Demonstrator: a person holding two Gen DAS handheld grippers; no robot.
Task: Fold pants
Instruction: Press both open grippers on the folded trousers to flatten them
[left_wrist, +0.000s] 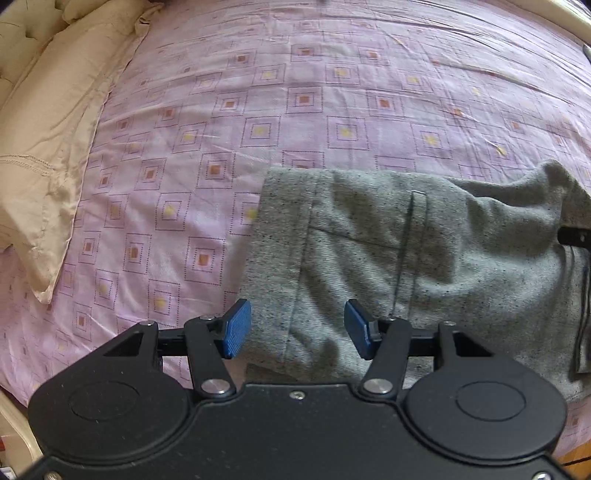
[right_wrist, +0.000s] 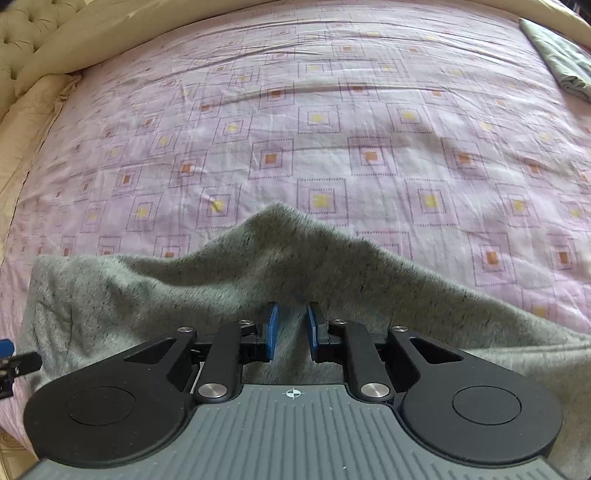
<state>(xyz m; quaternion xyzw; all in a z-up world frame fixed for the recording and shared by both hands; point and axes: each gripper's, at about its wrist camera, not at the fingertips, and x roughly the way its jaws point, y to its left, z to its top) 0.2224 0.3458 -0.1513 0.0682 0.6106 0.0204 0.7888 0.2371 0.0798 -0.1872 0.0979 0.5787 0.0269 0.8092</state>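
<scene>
Grey speckled pants (left_wrist: 369, 251) lie on the pink patterned bed sheet (left_wrist: 295, 110), with a hem seam running along their left edge. My left gripper (left_wrist: 297, 328) hovers over that left edge, open, its blue pads wide apart and the cloth flat beneath them. My right gripper (right_wrist: 291, 326) is shut on a bunch of the pants (right_wrist: 258, 266), which rises into a peak ahead of the fingers and drapes down on both sides. A black part of the right gripper (left_wrist: 572, 236) shows at the pants' right side in the left wrist view.
A beige pillow (left_wrist: 48, 147) lies at the left of the bed by a tufted headboard (right_wrist: 26, 29). A folded grey-green cloth (right_wrist: 557, 55) sits at the far right corner. The sheet (right_wrist: 332, 129) stretches beyond the pants.
</scene>
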